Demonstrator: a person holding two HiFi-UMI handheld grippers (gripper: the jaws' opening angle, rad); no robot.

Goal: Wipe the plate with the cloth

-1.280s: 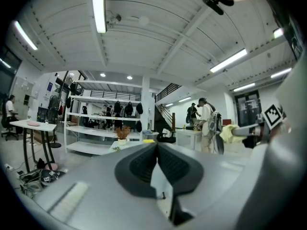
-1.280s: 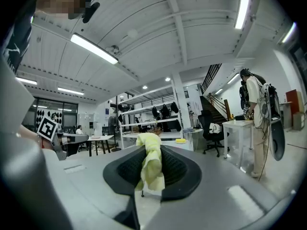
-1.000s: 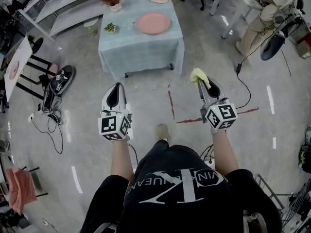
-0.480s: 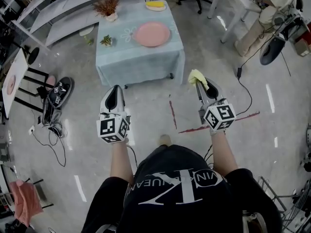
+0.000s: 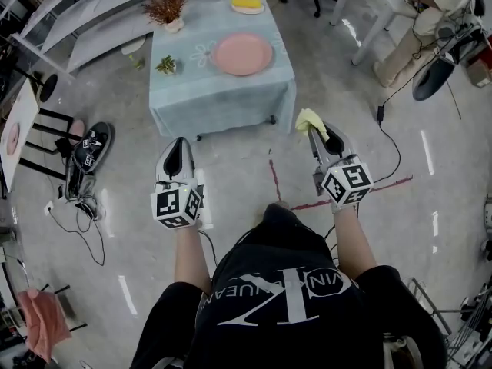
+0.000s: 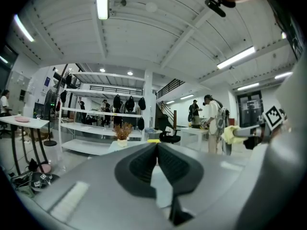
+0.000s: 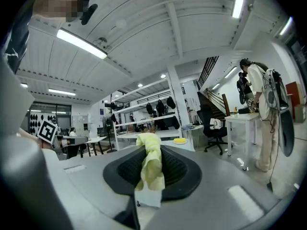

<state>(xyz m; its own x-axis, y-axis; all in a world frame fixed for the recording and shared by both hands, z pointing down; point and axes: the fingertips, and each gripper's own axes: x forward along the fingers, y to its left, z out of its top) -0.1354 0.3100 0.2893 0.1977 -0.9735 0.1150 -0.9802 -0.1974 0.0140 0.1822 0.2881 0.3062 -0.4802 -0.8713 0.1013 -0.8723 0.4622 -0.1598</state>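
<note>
A pink plate lies on a small table with a pale blue cloth cover, far ahead of both grippers. My right gripper is shut on a yellow cloth, which bunches out past the jaw tips. My left gripper is shut with nothing between its jaws. Both are held at waist height above the floor, well short of the table.
On the table stand a dried plant in a pot, a small green plant and a yellow thing on a dish. Cables and a device lie on the floor at left. A person stands by a white desk at right.
The view has shifted a little toward the table; the table and plate sit slightly lower in the head view. Both grippers keep their state and the cloth stays held.
</note>
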